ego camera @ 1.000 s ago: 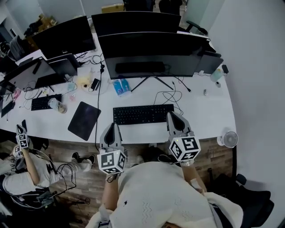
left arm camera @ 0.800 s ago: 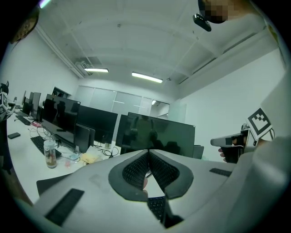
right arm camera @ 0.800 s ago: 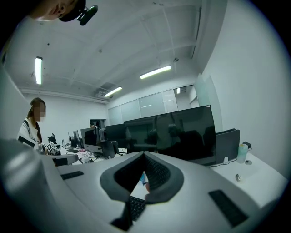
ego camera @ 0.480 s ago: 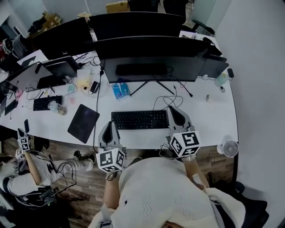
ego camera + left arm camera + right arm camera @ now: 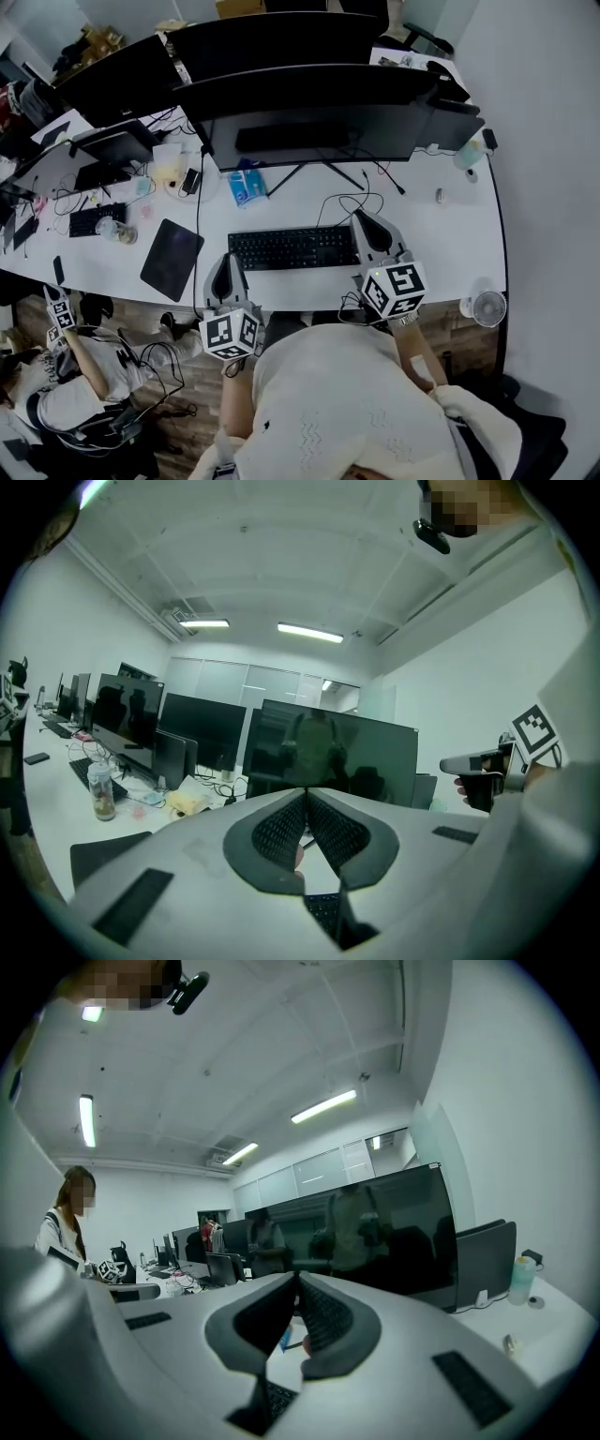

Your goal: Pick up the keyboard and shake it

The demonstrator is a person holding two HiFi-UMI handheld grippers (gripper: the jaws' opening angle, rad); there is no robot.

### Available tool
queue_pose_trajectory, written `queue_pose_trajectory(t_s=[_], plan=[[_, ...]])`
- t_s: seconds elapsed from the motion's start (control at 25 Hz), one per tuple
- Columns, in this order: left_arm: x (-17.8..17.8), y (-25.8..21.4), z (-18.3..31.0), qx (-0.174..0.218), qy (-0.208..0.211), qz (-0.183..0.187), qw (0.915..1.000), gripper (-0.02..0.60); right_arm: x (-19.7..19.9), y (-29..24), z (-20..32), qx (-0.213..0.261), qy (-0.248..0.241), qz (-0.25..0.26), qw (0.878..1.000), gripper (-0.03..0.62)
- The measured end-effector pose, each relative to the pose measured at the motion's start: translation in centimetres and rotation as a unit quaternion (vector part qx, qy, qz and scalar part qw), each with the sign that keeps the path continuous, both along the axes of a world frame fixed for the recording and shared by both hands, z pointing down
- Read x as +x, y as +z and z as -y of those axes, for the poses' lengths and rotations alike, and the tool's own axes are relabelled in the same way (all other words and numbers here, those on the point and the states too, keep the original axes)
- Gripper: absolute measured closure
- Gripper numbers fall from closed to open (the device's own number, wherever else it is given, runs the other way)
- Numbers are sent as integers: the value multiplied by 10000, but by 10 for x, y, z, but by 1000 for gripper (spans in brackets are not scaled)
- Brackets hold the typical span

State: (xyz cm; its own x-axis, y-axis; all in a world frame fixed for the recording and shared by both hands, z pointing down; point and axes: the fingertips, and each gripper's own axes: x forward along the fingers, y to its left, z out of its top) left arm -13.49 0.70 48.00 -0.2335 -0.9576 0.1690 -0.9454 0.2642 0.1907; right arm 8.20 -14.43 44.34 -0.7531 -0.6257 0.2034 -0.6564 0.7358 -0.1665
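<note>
2 tongs [image 5: 228,260] [image 5: 364,218] shut, 2 kbds [image 5: 292,247] [image 5: 82,221]

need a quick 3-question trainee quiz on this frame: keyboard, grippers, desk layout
1. True or false: the keyboard is lifted off the desk.
2. The jaws of the left gripper and the right gripper are: A) wide apart; B) together, empty; C) clamped on the keyboard.
3. Fill in: in the head view, the small fan stands near the desk's ____ end.
Key: 1 false; 2 B; 3 right.
</note>
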Motion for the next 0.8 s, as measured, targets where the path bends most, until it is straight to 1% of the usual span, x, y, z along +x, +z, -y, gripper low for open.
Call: queue_pose_trajectory(t_s=[0.12, 0.28, 0.4, 0.64, 0.68, 0.72, 0.76, 0.8], plan=[[-2, 4, 12, -13, 136, 44, 9999, 563, 6, 7, 6, -65, 82, -7, 9999, 576], [-2, 13, 28, -101, 476, 64, 9988, 563, 11, 16, 15, -198, 264, -15, 9995, 563], [-6, 23, 39, -213, 735, 8, 9971, 562, 11, 24, 17, -307, 383, -58, 9988, 546], [-25, 38, 58, -290, 1040, -98, 9941, 557, 4, 44, 20, -517, 441, -76, 9977, 502], [-28, 42, 59, -307, 1080, -126, 9936, 548, 3, 48, 21, -551, 439, -68, 9975, 493], [-32, 46, 61, -332, 1120, -156, 9930, 526, 1, 52, 21, -576, 431, -73, 9974, 483], [-35, 51, 62, -364, 1160, -189, 9924, 474, 0, 56, 22, -596, 413, -92, 9973, 472], [-37, 55, 63, -401, 1195, -219, 9918, 456, -1, 60, 23, -617, 385, -117, 9973, 460]])
